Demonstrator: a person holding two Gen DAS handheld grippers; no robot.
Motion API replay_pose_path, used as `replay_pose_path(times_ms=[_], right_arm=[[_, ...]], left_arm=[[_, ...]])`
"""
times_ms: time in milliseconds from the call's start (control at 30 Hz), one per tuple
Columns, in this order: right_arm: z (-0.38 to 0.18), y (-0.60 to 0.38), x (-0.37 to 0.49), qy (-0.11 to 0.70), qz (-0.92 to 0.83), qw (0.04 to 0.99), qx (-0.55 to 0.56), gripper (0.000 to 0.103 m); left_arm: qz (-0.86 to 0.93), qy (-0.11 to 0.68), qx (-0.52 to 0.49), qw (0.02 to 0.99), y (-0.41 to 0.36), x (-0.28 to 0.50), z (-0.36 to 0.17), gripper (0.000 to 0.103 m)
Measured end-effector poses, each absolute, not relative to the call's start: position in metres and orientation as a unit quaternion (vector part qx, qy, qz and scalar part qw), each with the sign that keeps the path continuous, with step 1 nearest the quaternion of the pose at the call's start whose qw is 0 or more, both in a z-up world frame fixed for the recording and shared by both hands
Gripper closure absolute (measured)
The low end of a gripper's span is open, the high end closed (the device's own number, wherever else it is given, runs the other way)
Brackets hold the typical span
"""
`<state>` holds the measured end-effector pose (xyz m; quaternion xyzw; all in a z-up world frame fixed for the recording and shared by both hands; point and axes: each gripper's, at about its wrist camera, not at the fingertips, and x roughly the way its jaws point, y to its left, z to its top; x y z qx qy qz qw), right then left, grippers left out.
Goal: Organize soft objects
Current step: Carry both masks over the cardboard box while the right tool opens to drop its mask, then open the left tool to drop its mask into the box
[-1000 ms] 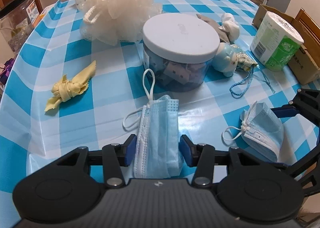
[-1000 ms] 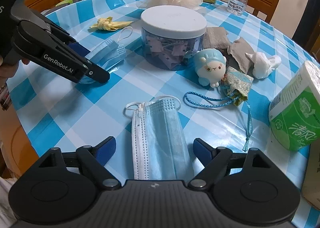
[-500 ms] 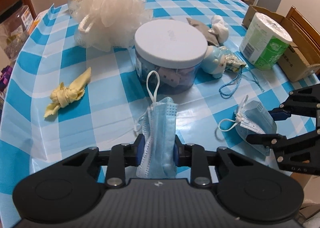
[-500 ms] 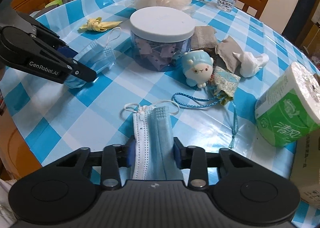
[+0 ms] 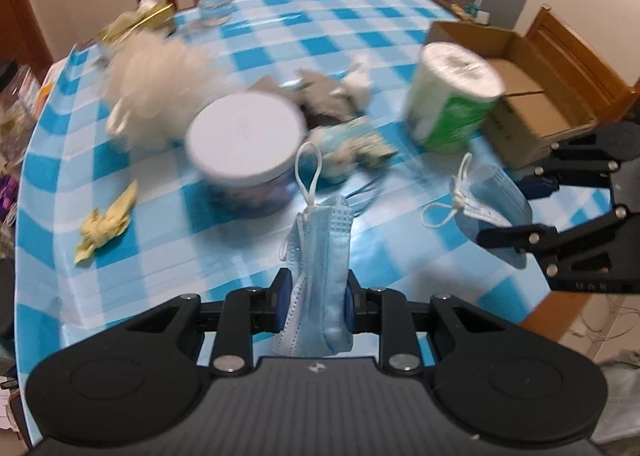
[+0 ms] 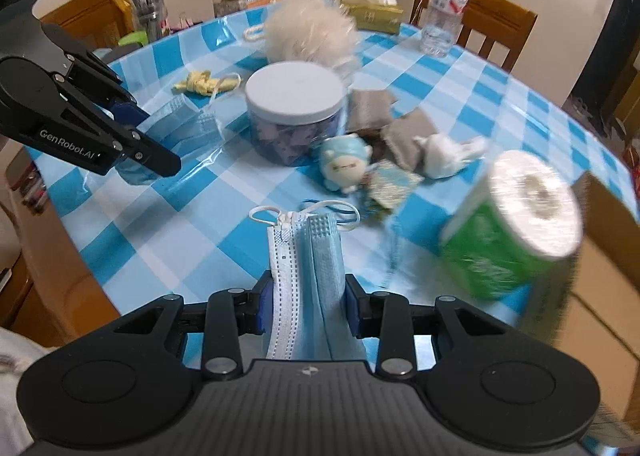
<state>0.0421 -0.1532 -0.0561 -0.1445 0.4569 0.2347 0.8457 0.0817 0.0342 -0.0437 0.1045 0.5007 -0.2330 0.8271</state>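
Note:
My left gripper (image 5: pixel 315 302) is shut on a folded blue face mask (image 5: pixel 324 272) and holds it above the blue checked table (image 5: pixel 160 248); it also shows in the right wrist view (image 6: pixel 136 144) with that mask (image 6: pixel 180 124). My right gripper (image 6: pixel 306 306) is shut on a second blue face mask (image 6: pixel 308 276), lifted off the table; it shows at the right of the left wrist view (image 5: pixel 532 212) with its mask (image 5: pixel 492 200).
On the table stand a white-lidded jar (image 5: pixel 244 136), a cream bath pouf (image 5: pixel 160 72), a yellow knotted cloth (image 5: pixel 106 222), a blue plush toy (image 6: pixel 346 166), grey cloths (image 6: pixel 404 132) and a green-wrapped toilet roll (image 5: pixel 452 96). An open cardboard box (image 5: pixel 532 104) sits at the right edge.
Both grippers closed on their masks and lifted them off the table. Both views now look from higher and have swung toward the toilet roll and box.

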Motion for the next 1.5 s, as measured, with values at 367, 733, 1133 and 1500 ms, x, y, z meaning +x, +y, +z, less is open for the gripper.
replay_pose_path(times_ms=[367, 733, 1133, 1500], right_arm=[[-0.01, -0.27, 0.042, 0.44, 0.19, 0.864, -0.156, 0.063], [-0.007, -0.349, 0.075, 0.419, 0.161, 0.878, -0.168, 0.063], [-0.025, -0.374, 0.089, 0.409, 0.175, 0.89, -0.097, 0.005], [-0.035, -0.394, 0.069, 0.421, 0.125, 0.898, -0.024, 0.0]], left_arm=[[-0.292, 0.482, 0.085, 0.822, -0.059, 0.079, -0.009, 0.078], [-0.31, 0.445, 0.103, 0.834, -0.137, 0.091, 0.005, 0.078], [-0.294, 0.415, 0.102, 0.855, -0.184, 0.121, 0.025, 0.078], [-0.323, 0.408, 0.112, 0.847, -0.254, 0.16, 0.023, 0.077]])
